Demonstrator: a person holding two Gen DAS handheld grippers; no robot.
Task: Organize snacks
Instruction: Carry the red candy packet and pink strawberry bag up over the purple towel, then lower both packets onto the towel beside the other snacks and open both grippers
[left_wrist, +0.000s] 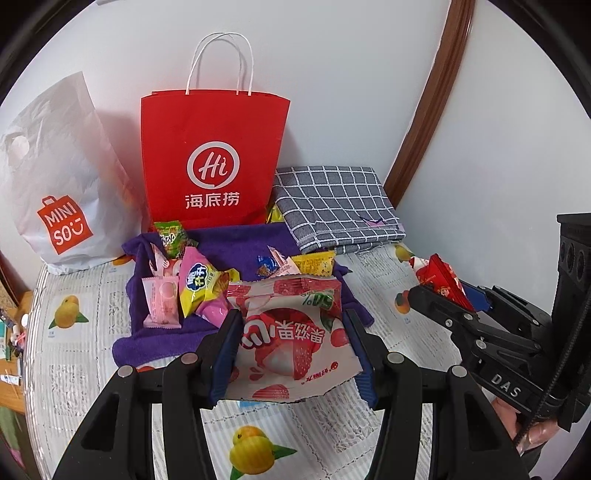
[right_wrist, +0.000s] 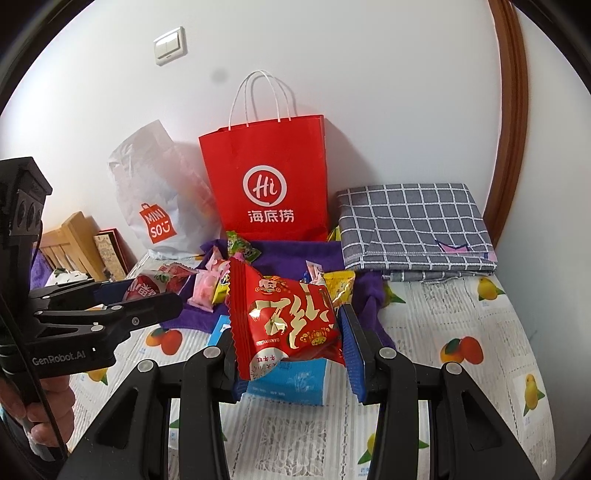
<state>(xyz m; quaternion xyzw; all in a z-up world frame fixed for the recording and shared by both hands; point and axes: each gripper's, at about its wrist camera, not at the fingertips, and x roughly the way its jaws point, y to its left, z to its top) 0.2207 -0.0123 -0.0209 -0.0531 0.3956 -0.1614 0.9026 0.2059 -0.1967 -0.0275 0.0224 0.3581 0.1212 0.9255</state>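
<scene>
Blue box behind red packet

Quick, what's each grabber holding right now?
Left gripper: closed on the lychee snack packet.
Right gripper: closed on the red snack packet.

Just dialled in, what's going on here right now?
A person is sorting snacks with two handheld grippers. The left gripper holds a pink lychee packet; the right gripper holds a red packet. More snacks lie on the purple cloth before the red paper bag.
</scene>
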